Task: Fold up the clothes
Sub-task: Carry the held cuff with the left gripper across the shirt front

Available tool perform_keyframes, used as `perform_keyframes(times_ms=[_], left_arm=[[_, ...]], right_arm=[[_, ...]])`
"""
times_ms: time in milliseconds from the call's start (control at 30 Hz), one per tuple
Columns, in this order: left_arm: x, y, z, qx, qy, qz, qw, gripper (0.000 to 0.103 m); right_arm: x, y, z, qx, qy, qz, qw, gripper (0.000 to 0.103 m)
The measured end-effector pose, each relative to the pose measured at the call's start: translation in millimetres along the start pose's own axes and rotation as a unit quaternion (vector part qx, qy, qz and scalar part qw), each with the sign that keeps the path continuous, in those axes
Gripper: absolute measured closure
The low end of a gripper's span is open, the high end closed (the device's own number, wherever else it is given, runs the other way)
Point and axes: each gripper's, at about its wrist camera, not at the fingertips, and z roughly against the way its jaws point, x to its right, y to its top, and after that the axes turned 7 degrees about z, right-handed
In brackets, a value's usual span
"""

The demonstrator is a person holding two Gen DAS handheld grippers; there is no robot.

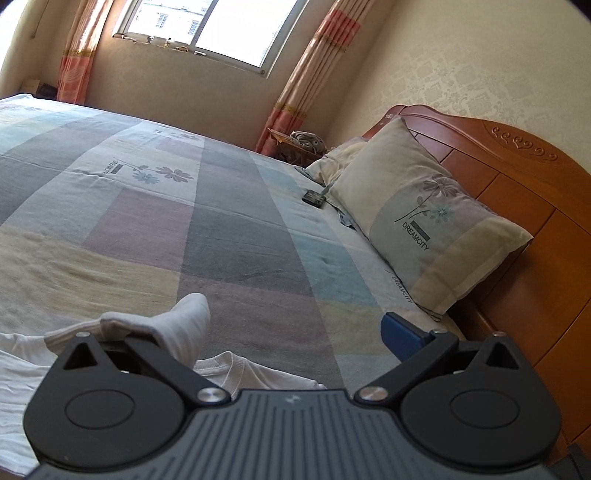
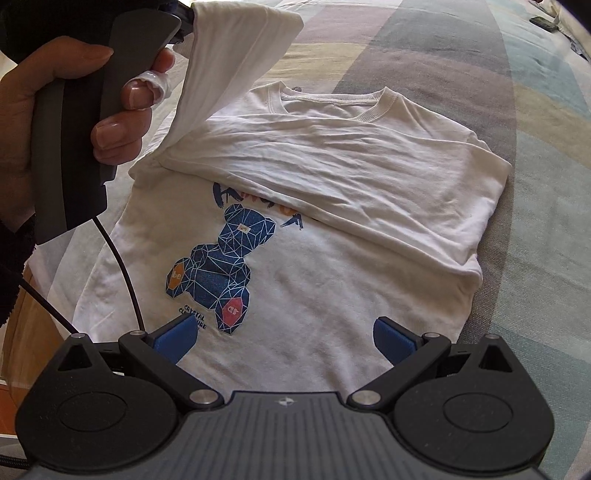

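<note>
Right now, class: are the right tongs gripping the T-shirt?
No: the right tongs hang open above the T-shirt, blue pads apart.

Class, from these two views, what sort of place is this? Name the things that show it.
Most likely a home bedroom: a bed with a wooden headboard, a pillow, and a curtained window.

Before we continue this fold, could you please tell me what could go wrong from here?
The sleeve only drapes over one finger of the open left claw, so it may slip off. The cable trails over the T-shirt edge and could drag it. The folded-over side is creased, and the open right claw is not pinning it.
</note>
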Motion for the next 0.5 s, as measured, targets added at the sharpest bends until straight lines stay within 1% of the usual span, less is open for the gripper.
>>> perform_keyframes(times_ms=[67,267,400,500], left_arm=[[4.1,-1.1,-3.7,-0.007,-0.010,-0.007,0.9999,0.001],[13.2,-14.6,-27.7,-0.052,-0.021,-0.030,0.9979,0.001],[27.4,-19.8,-30.2,-0.054,-0.045,-0.066,0.9954,0.001],[29.0,-28.7,-44.0,-0.081,-0.043,-0.072,0.9932,0.001]], right_arm=[[0.5,-0.3,-0.7,-0.003,0.000,-0.003,1.000,0.000],[0.4,0.5,-2.9,-0.006,0.001,-0.005,1.000,0.000],[0.2,0.6,-3.5,-0.008,0.001,-0.006,1.000,0.000],[1.2,-0.3,-4.4,-0.011,0.001,-0.009,1.000,0.000]])
